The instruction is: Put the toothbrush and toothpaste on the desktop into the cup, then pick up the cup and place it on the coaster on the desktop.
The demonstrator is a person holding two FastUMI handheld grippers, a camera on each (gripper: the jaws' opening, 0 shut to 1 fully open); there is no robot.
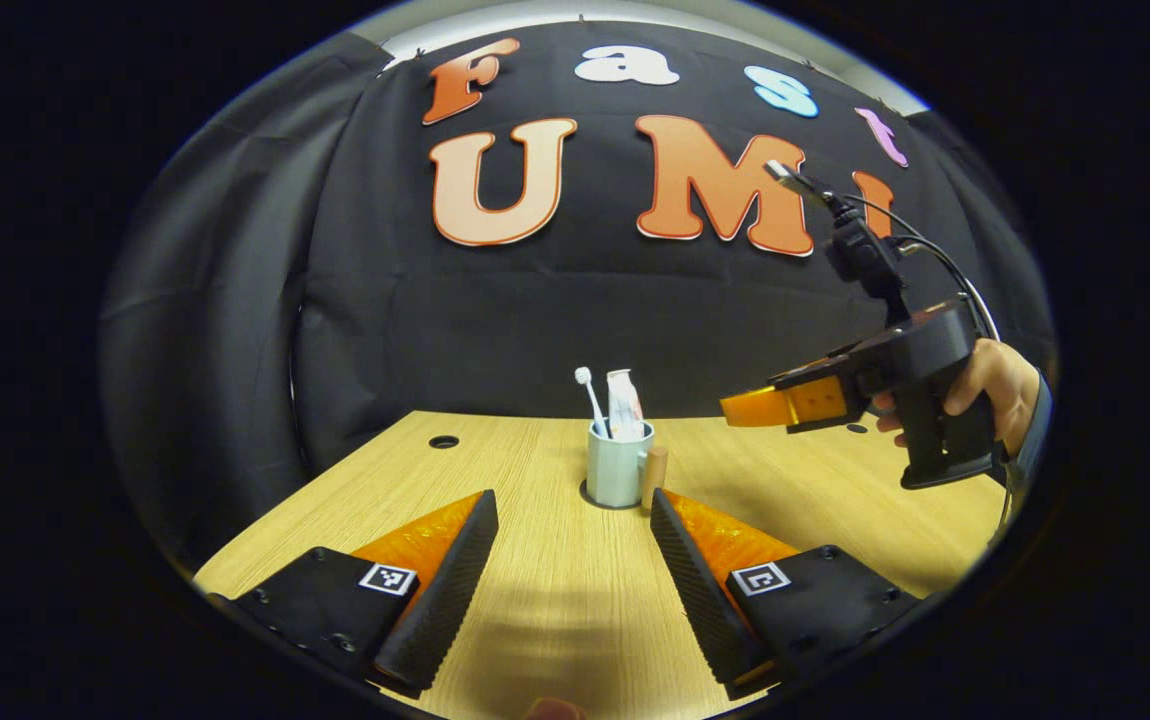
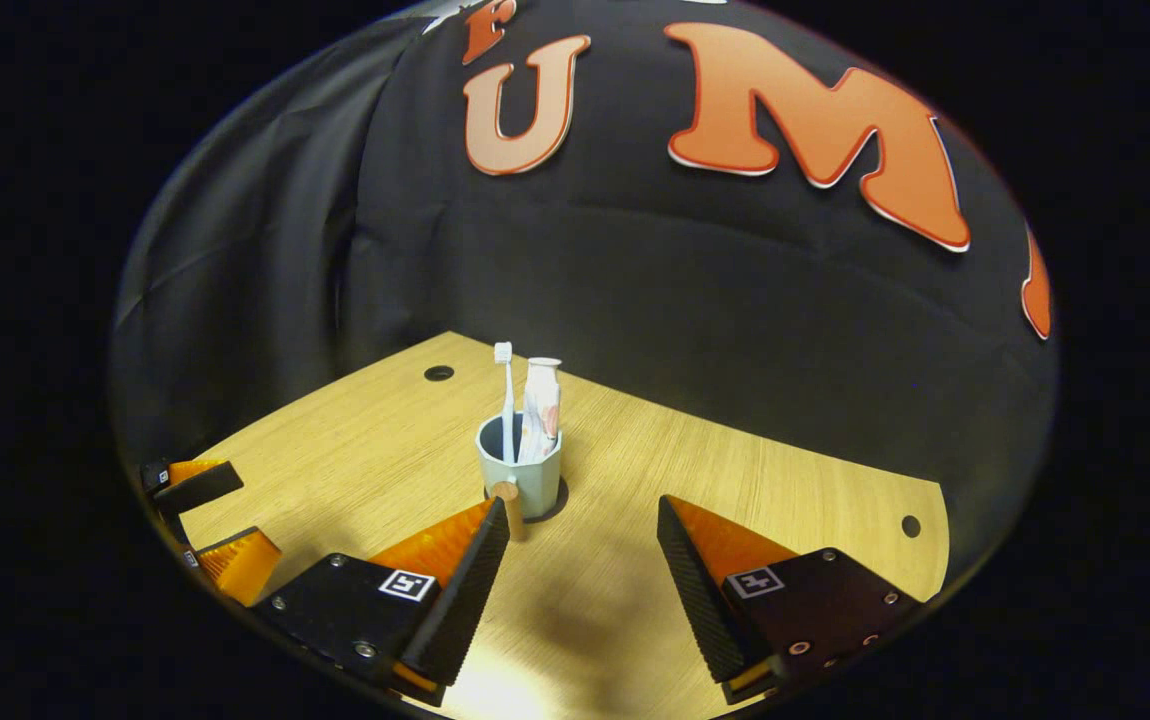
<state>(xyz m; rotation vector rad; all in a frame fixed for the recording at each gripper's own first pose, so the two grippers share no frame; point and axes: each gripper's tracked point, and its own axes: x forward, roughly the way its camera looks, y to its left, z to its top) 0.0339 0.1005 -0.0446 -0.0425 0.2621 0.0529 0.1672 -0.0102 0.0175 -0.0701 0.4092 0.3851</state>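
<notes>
A pale blue cup (image 1: 618,468) with a wooden handle (image 1: 654,478) stands upright on a dark round coaster (image 1: 589,496) in the middle of the wooden desktop (image 1: 545,610). A white toothbrush (image 1: 590,396) and a toothpaste tube (image 1: 624,403) stick up out of it. My left gripper (image 1: 571,505) is open, short of the cup and touching nothing. My right gripper (image 2: 582,510) is open too, with the cup (image 2: 525,468), toothbrush (image 2: 506,395) and toothpaste (image 2: 541,405) just beyond its left finger. The coaster (image 2: 561,497) peeks out under the cup.
In the left gripper view a hand (image 1: 987,385) holds the right gripper (image 1: 747,408) up in the air, right of the cup. The left gripper (image 2: 255,515) sits low at the left in the right gripper view. Small round holes (image 1: 443,441) (image 2: 910,525) mark the desktop near its edges.
</notes>
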